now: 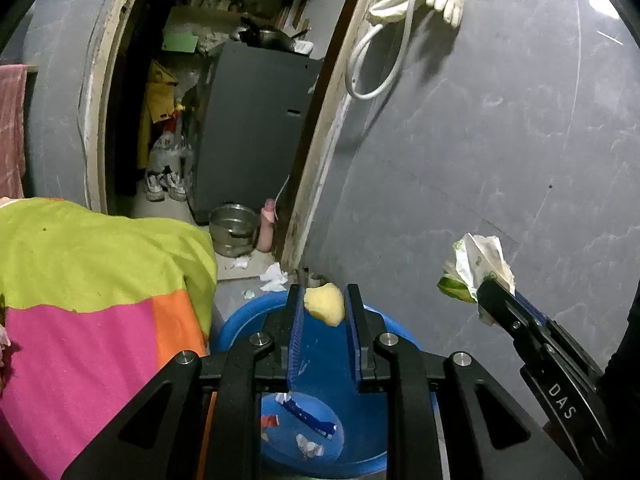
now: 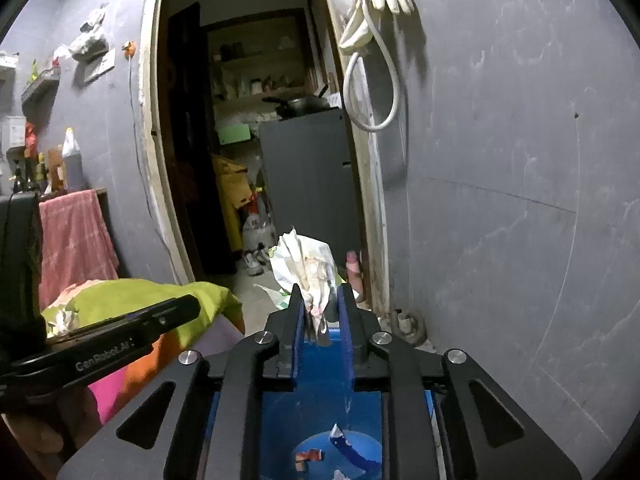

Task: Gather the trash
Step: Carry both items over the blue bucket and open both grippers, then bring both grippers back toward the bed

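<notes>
Nearest in both wrist views is a blue bin [image 1: 240, 320], straight below the tongs at 6 o'clock. Its floor already holds some scraps [image 1: 308, 424]: a blue-and-white wrapper, a red-and-white bit and a crumpled white piece. So part of the collecting looks done.

Just above the bin's mouth, the left tongs [image 1: 325, 304] are clamped on a pale yellow chunk of food [image 1: 325, 305], perhaps a piece of fruit, pinched at the fingertips. At about 3 o'clock in the left view, the right tongs [image 2: 319, 300] carry a crumpled paper wrapper [image 2: 304, 264] with a green edge. In the right wrist view the paper sits between the blue pads; the pads look slightly parted, and I cannot tell whether they press on it firmly or are letting go. Both loads seem poised over the bin, so I judge the step in hand is the drop, not yet finished for either piece.

To the left, at 9 o'clock, a bed with a green, pink and orange cover [image 1: 92, 280] lies beside the bin.

Farther off, at 12 o'clock on the floor near the doorway, white tissues [image 1: 274, 278] lie loose, with a smaller scrap beside them. These look like trash left to gather. Beyond them stand a metal pot [image 1: 234, 230] and a dark cabinet [image 1: 256, 132] inside the doorway.
</notes>
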